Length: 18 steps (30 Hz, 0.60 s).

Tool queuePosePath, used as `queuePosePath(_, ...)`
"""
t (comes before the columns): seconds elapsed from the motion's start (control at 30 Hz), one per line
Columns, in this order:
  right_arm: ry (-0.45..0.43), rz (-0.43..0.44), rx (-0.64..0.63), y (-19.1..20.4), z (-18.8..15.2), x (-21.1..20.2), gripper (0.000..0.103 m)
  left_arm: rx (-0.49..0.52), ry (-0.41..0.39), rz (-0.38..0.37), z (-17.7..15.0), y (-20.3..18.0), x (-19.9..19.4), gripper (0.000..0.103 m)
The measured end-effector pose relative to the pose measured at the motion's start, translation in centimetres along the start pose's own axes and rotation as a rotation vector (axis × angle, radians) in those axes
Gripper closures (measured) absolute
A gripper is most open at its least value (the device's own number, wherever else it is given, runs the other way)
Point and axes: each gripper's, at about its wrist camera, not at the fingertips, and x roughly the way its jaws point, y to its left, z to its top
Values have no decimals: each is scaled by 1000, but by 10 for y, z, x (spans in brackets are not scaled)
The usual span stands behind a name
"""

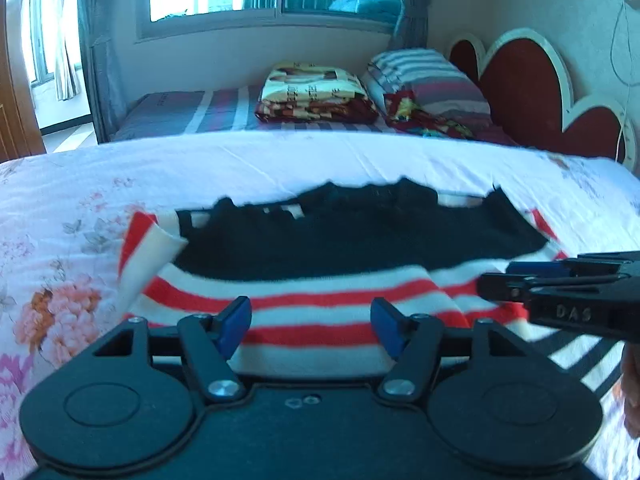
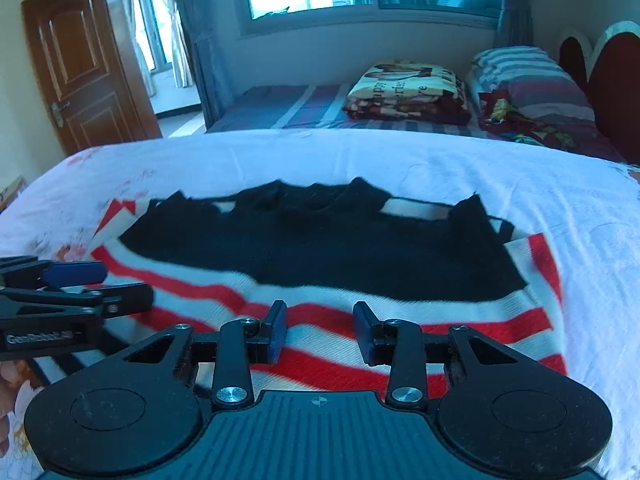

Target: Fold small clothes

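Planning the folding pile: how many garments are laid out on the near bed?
1: a striped sweater with a black top part, spread flat on the floral bedsheet before both grippers. Others may lie out of view.

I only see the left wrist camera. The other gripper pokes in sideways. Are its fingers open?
Observer: Yes. The right wrist view shows the right gripper with fingers apart above the sweater, holding nothing.
Operator: Is there a handle on that brown door?
Observer: Yes. The wooden door has a metal handle on its left edge.
Operator: Any name on my gripper?
Observer: The left gripper reads "GenRobot" on its side.
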Motion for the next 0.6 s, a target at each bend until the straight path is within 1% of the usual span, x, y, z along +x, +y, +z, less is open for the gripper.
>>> queuePosePath(0.07,3,-15,-18,3,-6,0,66,-17,17,6,-8,3,3,37)
queuePosePath(0.13,15,-58,-59,2,-13,3,65,-35,27,13,-16,12,6,36)
queuePosePath(0.2,13,-95,-78,-8,-23,6,65,-79,22,14,-25,25,5,35)
queuePosePath(0.23,7,-104,-75,-12,-26,6,65,-103,21,9,-28,32,4,34)
queuePosePath(0.3,13,-110,-55,-15,-26,6,65,-114,17,3,-31,38,2,33)
queuePosePath(0.37,25,-129,-48,-11,-23,3,65,-111,23,26,-28,35,-4,34)
queuePosePath(0.43,14,-99,-3,-9,-22,-8,65,-105,8,52,-26,31,-16,36)
queuePosePath(0.5,-3,-76,16,-4,-25,-24,65,-98,-1,43,-28,29,-27,35)
queuePosePath(0.6,-1,-44,27,7,-34,-37,65,-97,9,43,-36,28,-36,35)
